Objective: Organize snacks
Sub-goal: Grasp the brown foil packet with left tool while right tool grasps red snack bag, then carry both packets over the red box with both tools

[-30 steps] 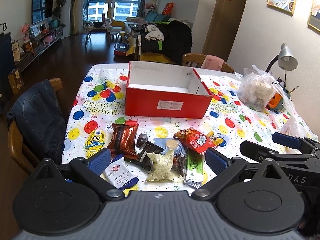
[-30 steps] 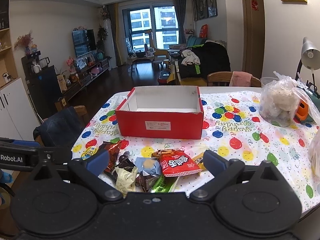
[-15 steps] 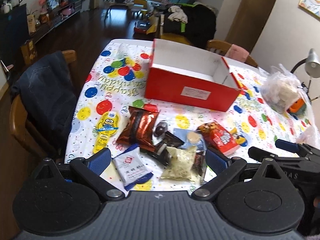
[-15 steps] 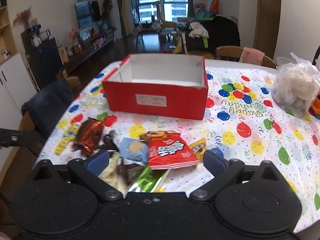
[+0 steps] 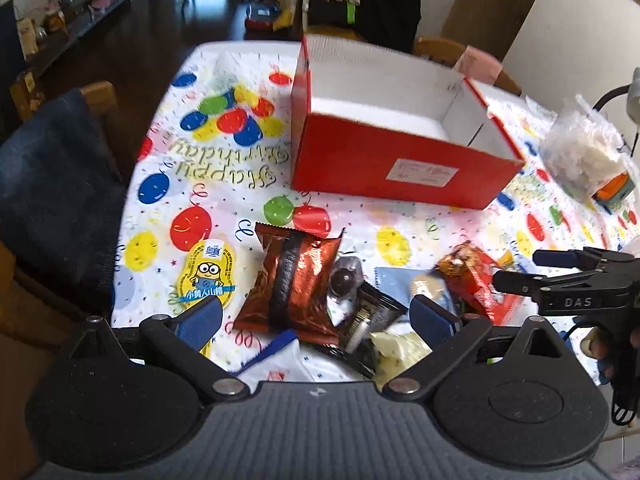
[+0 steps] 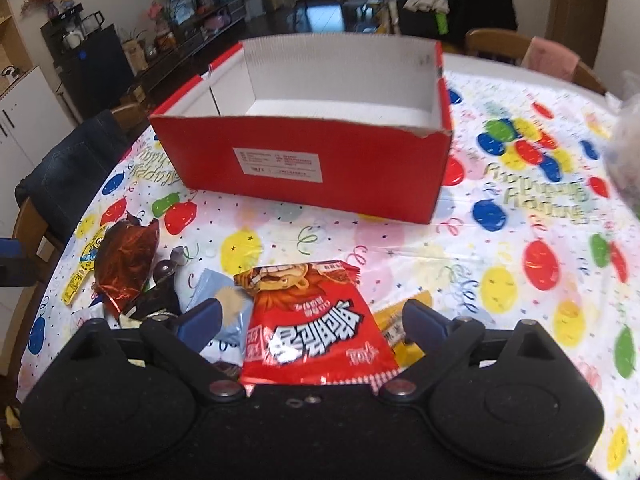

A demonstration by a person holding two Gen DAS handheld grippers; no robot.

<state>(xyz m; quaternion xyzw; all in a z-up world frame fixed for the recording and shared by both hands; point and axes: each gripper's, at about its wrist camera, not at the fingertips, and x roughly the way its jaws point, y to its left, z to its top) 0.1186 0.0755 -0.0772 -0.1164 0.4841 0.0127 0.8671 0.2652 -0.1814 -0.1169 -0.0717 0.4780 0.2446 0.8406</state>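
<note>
tablecloth (image 5: 224,168): "happy birthday" | right tool (image 5: 576,292): "das" | box label (image 6: 280,160): unreadable

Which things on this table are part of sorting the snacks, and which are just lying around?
Part of the job: red box, red snack bag, brown foil packet, pale blue packet, Minions packet, left gripper, right gripper.

Just lying about: clear plastic bag, jacket on the chair, balloon tablecloth.

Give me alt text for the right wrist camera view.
Open tongs hover over a red snack packet on a balloon-print tablecloth. An open red box stands behind, with more wrapped snacks scattered at left.
</note>
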